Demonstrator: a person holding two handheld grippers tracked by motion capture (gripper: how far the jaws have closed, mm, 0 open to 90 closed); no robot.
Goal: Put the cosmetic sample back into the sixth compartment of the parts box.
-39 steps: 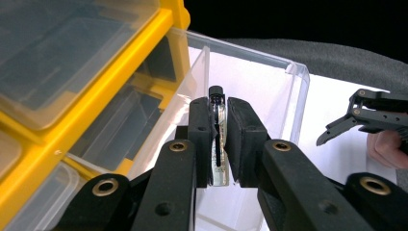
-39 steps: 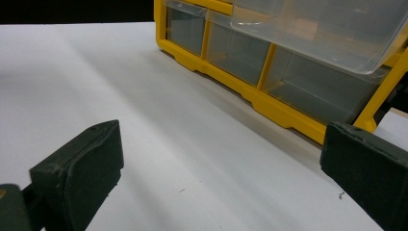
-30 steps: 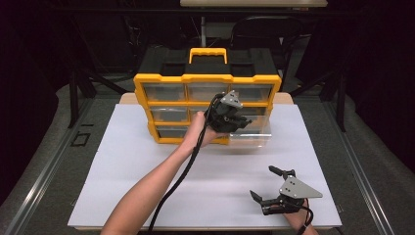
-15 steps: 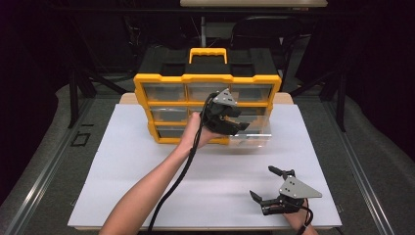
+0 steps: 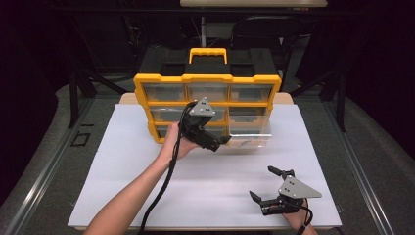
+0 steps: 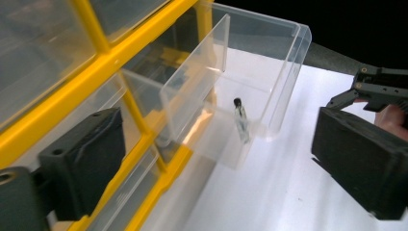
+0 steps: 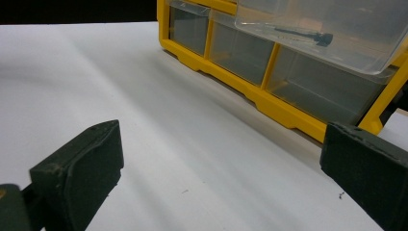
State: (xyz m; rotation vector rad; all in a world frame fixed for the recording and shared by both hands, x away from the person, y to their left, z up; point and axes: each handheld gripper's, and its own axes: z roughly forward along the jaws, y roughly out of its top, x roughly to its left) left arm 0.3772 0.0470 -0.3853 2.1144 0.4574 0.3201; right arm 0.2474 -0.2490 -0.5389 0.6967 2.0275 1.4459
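A yellow organizer [image 5: 208, 81] with clear drawers stands at the back of the white table. Its right middle drawer [image 5: 249, 134] is pulled out, and a small dark screw [image 6: 240, 120] lies inside, also seen from below through the drawer floor [image 7: 303, 34]. My left gripper [image 5: 222, 142] hovers just left of the drawer's front. Its jaws have just been opening and now stand wide, with nothing between them [image 6: 216, 163]. My right gripper [image 5: 262, 182] rests open on the table near the front right edge, facing the organizer [image 7: 216, 168].
The white table top [image 5: 122, 161] stretches bare to the left and in front of the organizer. The organizer's other drawers [image 5: 208, 92] are pushed in. Dark chair and stand legs [image 5: 73, 88] surround the table beyond its edges.
The left gripper has opened, let go of the drawer's front and drawn back to the left. The drawer stays pulled out. The right gripper has not moved.
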